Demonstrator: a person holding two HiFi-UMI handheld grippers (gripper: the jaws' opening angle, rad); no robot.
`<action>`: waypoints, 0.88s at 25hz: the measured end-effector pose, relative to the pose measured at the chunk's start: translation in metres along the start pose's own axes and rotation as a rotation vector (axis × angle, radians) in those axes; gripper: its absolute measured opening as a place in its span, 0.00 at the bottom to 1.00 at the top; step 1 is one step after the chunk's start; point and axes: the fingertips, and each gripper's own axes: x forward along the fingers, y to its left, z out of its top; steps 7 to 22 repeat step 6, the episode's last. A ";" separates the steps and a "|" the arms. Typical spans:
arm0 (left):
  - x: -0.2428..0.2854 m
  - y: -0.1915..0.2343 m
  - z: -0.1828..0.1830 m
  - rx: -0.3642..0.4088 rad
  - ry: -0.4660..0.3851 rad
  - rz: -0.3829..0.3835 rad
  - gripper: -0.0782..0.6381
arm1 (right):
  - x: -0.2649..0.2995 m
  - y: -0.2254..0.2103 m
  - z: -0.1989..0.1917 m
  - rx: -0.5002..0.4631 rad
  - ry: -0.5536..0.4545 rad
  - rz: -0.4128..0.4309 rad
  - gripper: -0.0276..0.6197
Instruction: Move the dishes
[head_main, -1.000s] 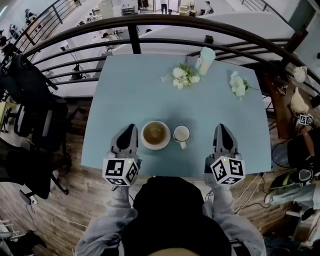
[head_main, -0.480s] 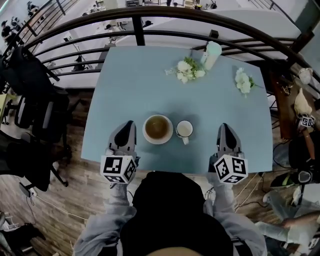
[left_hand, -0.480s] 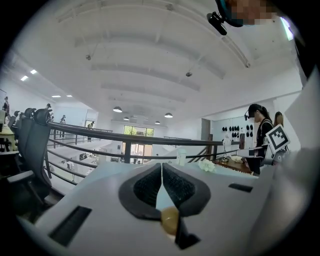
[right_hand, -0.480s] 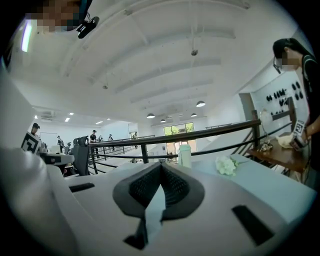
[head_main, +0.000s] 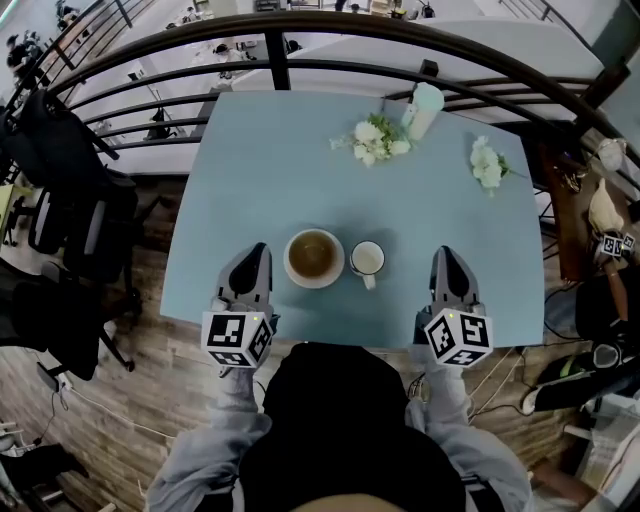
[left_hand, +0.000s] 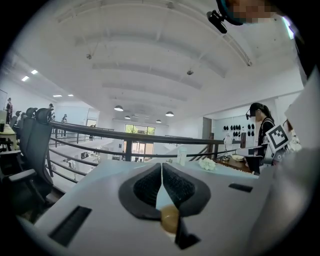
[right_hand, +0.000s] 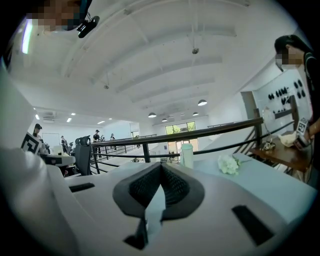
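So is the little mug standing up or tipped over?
Standing up. The head view looks straight down into the round open mouth of the mug, which sits flat on the blue table beside the bowl.

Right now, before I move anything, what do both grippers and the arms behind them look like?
The left gripper and right gripper match: light grey tapering shells with black textured pads inside and dark slots on top. Each carries a white cube printed with black square markers at its rear. The person's sleeves are grey. No cable shows on either.
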 end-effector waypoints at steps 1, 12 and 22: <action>0.000 0.000 0.000 0.000 0.002 0.001 0.14 | 0.001 0.001 0.000 -0.001 0.002 0.002 0.05; 0.002 -0.001 -0.001 0.000 0.007 0.004 0.14 | 0.001 0.002 0.000 -0.003 0.007 0.010 0.05; 0.002 -0.001 -0.001 0.000 0.007 0.004 0.14 | 0.001 0.002 0.000 -0.003 0.007 0.010 0.05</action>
